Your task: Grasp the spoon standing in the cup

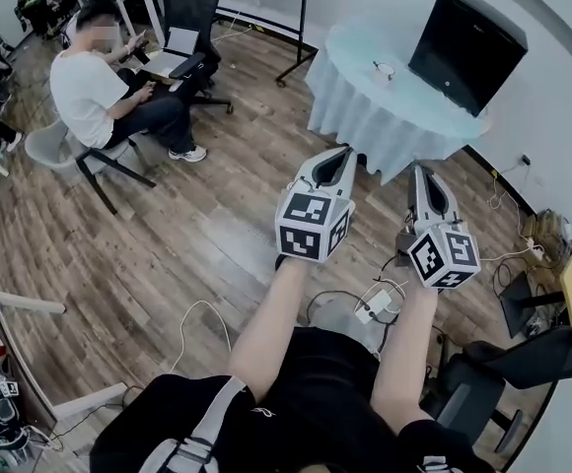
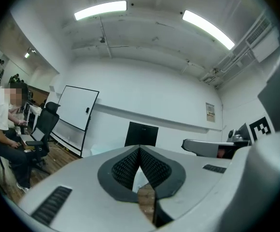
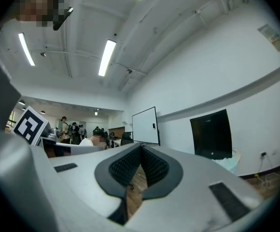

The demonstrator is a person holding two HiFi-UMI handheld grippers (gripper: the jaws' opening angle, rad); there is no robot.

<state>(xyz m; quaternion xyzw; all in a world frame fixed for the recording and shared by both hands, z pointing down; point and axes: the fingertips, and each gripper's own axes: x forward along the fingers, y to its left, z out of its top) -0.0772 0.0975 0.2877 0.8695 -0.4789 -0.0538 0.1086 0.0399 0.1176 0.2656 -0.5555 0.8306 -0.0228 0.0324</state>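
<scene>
Across the wooden floor stands a round table (image 1: 365, 97) under a pale blue cloth. On it sits a small pale cup-like thing (image 1: 383, 68) with a thin piece sticking out; it is too small to tell the spoon. My left gripper (image 1: 345, 152) and right gripper (image 1: 422, 171) hover side by side in the air, well short of the table and pointing toward it. Both are shut with nothing between the fingers. In the left gripper view the jaws (image 2: 139, 149) meet at the tips, as they do in the right gripper view (image 3: 141, 148).
A black screen (image 1: 466, 47) stands on the table's right side. A seated person (image 1: 99, 92), a black office chair (image 1: 189, 18) and a whiteboard stand (image 1: 296, 28) are at the left and back. Cables and a power strip (image 1: 373, 309) lie on the floor below my arms.
</scene>
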